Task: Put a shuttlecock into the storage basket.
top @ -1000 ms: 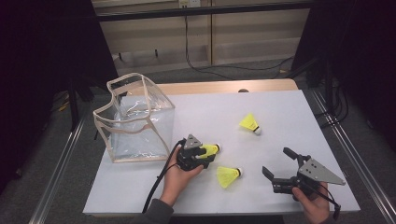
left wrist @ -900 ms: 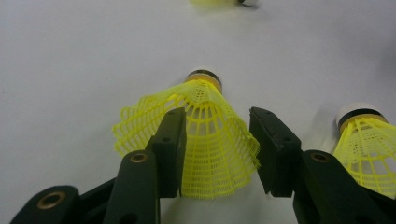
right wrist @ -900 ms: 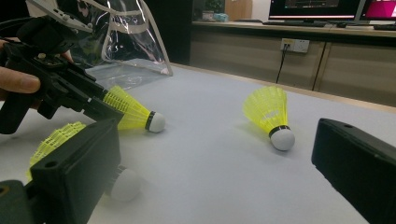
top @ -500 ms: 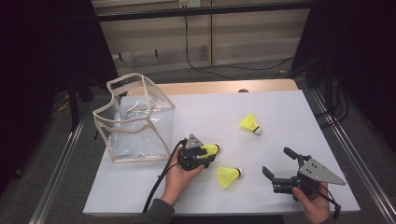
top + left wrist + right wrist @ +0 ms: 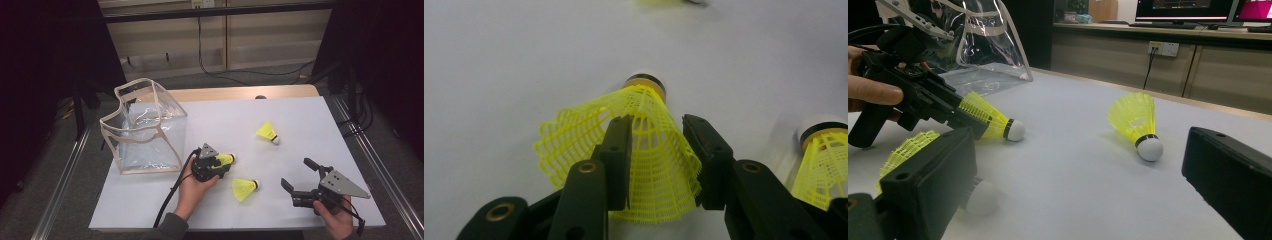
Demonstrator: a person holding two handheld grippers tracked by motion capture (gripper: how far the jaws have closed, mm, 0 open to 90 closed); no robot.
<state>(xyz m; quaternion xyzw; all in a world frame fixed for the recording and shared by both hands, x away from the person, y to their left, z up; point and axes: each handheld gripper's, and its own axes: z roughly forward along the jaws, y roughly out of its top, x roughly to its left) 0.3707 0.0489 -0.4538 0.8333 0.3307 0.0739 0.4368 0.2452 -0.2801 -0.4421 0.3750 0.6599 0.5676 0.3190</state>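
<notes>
Left gripper (image 5: 656, 165) low on the white table (image 5: 300, 115), jaws just closing in, one on each side of the yellow net skirt of a plastic shuttlecock (image 5: 634, 145) lying by the clear plastic bag (image 5: 145, 130). Squeezing it yet? Cannot tell. Right gripper (image 5: 300, 176) near the front edge, jaws wide apart, holding nothing. Two more yellow shuttlecocks (image 5: 244, 188) lying close by.
</notes>
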